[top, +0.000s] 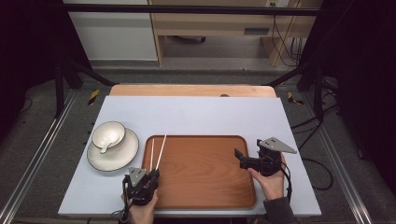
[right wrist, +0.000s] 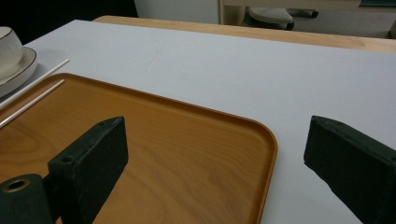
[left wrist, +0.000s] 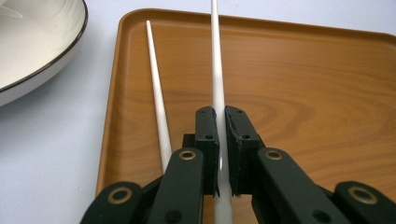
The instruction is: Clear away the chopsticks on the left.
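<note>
The left gripper (top: 152, 175) sits at the near left corner of the wooden tray (top: 205, 186), held from below by the person's left hand (top: 142, 211). In the left gripper view its jaws are closed tight on one white chopstick (left wrist: 217, 70), which runs straight out between the pads and reaches past the tray's far rim. The second chopstick (left wrist: 156, 93) lies just to the left of the held one, inside the tray close to its left rim, with its tip short of the far left corner; its near end passes under the gripper's linkage, and whether it touches the jaw there cannot be told. In the high view the two chopsticks fan slightly apart towards the far side.

The right gripper (top: 247, 161) is held by the right hand (top: 271, 179) at the tray's right rim, pointing inward across the tray. The right gripper view shows its jaws spread wide with nothing between them, one jaw over the tray's wood and the other over the grey table (top: 196, 112) beside the tray's far right corner.

Near the table's left edge, just beside the tray, a white plate (top: 126, 151) carries a white bowl (top: 108, 133) with a spoon (top: 104, 148) resting in it
</note>
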`<state>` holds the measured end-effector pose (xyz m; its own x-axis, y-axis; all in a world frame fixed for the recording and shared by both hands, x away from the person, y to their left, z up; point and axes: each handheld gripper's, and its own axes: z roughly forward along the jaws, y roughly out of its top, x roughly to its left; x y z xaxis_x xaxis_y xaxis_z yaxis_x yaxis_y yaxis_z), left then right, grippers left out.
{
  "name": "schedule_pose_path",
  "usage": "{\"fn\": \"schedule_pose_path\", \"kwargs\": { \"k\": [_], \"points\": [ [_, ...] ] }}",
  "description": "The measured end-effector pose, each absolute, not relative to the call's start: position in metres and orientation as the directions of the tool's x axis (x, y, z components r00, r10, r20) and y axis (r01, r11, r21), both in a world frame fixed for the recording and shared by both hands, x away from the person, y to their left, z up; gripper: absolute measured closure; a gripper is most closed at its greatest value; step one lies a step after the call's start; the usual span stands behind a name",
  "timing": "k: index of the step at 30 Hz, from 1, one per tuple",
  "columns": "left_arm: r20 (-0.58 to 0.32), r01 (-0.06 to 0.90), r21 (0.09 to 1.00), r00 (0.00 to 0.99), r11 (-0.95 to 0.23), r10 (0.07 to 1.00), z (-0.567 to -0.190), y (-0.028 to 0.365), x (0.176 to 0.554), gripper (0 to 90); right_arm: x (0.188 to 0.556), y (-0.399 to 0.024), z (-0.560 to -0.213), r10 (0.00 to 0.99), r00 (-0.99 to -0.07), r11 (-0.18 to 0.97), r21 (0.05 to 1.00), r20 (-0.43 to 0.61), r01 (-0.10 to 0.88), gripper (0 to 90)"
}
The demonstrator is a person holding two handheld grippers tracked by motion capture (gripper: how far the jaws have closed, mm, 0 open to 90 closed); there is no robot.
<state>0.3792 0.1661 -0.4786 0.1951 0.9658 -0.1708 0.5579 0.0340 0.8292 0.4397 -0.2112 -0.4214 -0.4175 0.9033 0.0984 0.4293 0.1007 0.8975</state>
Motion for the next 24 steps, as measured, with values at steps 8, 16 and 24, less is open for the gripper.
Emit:
{"fn": "schedule_pose_path", "kwargs": {
  "k": [8, 16, 24],
  "points": [
    [-0.162, 0.584, 0.812, 0.199, 0.016, 0.967, -0.4829, 0.1614, 0.3828, 84.1, 0.4401, -0.211, -0.422, 0.903, -0.418, 0.105, 0.897, 0.094, 0.429, 6.5],
    [-0.149, 0.617, 0.787, 0.2, -0.006, 0.968, -0.4838, 0.1603, 0.3862, 84.0, 0.4399, -0.211, -0.4216, 0.903, -0.419, 0.103, 0.898, 0.096, 0.429, 6.5],
    [-0.134, 0.628, 0.778, 0.198, -0.02, 0.971, -0.4838, 0.1585, 0.3879, 83.9, 0.44, -0.2108, -0.4217, 0.903, -0.419, 0.105, 0.898, 0.094, 0.428, 6.5]
  ]
}}
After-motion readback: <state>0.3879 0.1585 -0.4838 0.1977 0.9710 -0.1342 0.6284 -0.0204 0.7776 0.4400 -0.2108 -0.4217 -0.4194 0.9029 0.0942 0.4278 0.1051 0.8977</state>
